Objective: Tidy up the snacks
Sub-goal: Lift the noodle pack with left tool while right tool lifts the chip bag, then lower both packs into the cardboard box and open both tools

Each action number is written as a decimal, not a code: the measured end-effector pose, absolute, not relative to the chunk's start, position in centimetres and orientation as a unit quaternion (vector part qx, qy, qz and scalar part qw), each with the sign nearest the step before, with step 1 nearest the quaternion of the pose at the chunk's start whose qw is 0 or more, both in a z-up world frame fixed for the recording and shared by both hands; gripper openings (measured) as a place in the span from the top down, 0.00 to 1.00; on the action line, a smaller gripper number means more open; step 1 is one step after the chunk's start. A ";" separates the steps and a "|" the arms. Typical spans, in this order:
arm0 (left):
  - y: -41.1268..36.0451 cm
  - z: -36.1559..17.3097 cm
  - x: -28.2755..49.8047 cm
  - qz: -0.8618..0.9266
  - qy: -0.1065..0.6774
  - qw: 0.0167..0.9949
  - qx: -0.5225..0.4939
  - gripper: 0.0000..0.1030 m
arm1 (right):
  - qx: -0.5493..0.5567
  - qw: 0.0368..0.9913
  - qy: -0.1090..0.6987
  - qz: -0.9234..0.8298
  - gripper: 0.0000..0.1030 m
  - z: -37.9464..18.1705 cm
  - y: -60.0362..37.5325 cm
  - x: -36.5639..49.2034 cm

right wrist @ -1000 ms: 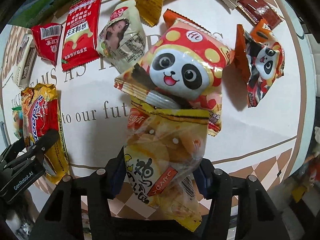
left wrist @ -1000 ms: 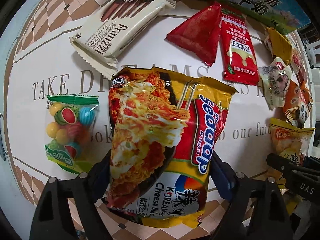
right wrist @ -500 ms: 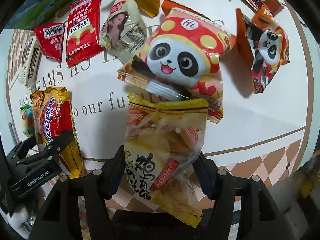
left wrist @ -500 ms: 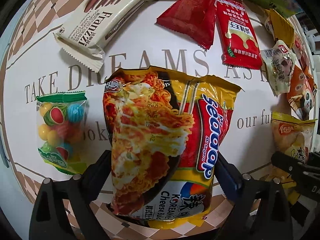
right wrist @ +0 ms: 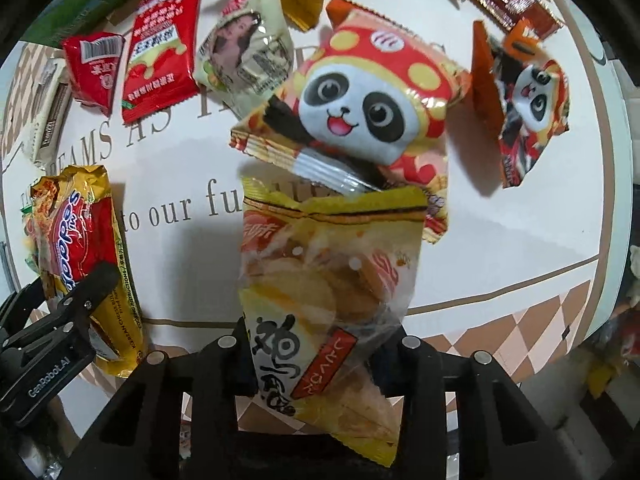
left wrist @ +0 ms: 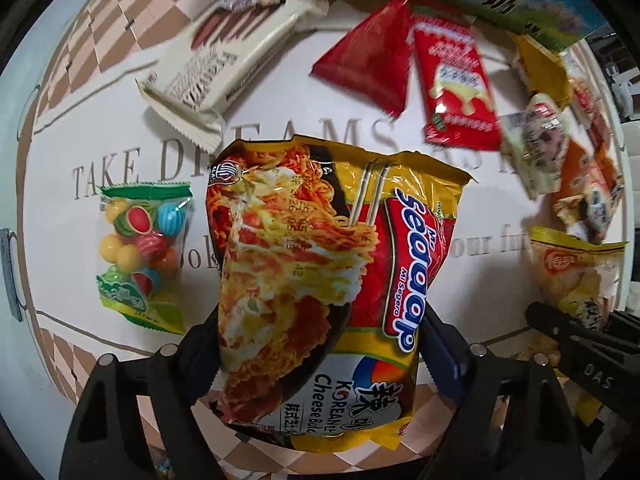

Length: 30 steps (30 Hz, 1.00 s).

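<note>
Left gripper: points straight down over the table; jaws closing on the noodle packet, which fills the gap between the two black fingers, its lower end tucked between them and its top edge reaching away from the tool. The pads appear to bear on both side edges.

Right gripper: jaws closing on the yellow chip bag, pinched at its narrow lower end; the upper seal fans out ahead of the fingers and overlaps the large panda packet lying just beyond.

Step in hand, as I judge it: securing one snack in each tool before carrying it to its group. To do it well, squeeze only until the film stops slipping; both packs hold brittle contents. Lift the chip bag clear of the large panda packet before moving sideways, or the seal may drag it.

Materials:
- Noodle packet: glossy crinkled foil, flat rectangular block, stiff.
- Yellow chip bag: thin film, partly clear, pillow-shaped, round crisps visible inside.
- Large panda packet: shiny printed foil, puffed, crimped ends.
- Candy bag, to the left of the left gripper: clear film, green header, coloured balls.
- Wafer pack, ahead and left: cream matte wrapper, long slab, serrated ends.
- Red triangular pouch, ahead: soft foil.
- Small panda packet, ahead and right of the right gripper: creased, partly upright.
</note>
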<state>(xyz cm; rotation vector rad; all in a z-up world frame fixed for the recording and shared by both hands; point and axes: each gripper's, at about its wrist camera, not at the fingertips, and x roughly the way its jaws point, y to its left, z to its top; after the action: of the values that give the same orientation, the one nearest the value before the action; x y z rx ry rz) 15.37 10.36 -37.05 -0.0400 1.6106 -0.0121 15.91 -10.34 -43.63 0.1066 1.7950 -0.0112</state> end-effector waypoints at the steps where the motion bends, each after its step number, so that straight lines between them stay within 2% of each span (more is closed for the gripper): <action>1: 10.2 -36.5 15.1 -0.005 0.718 0.696 -0.020 0.17 | 0.048 0.625 0.779 -0.002 0.60 -43.2 -10.6 15.8; 13: 8.7 -26.0 16.3 -0.020 0.660 0.747 -0.074 0.17 | 0.106 0.663 0.736 0.091 0.62 -34.7 -12.6 18.0; 20: 7.5 -17.6 23.7 -0.052 0.613 0.780 -0.113 0.17 | 0.159 0.688 0.697 0.126 0.62 -27.4 -16.2 24.8; 25: 7.5 -15.6 31.2 -0.057 0.609 0.782 -0.119 0.17 | 0.171 0.711 0.665 0.151 0.62 -23.4 -16.4 31.7; 30: 8.6 -17.6 39.1 -0.036 0.628 0.769 -0.116 0.17 | 0.150 0.730 0.648 0.157 0.62 -22.7 -15.1 39.3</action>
<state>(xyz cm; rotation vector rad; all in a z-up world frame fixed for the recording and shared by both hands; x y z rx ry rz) 39.07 8.60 -17.61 -0.2518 1.3626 -0.0781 39.34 -15.15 -22.72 0.3301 1.4268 0.3457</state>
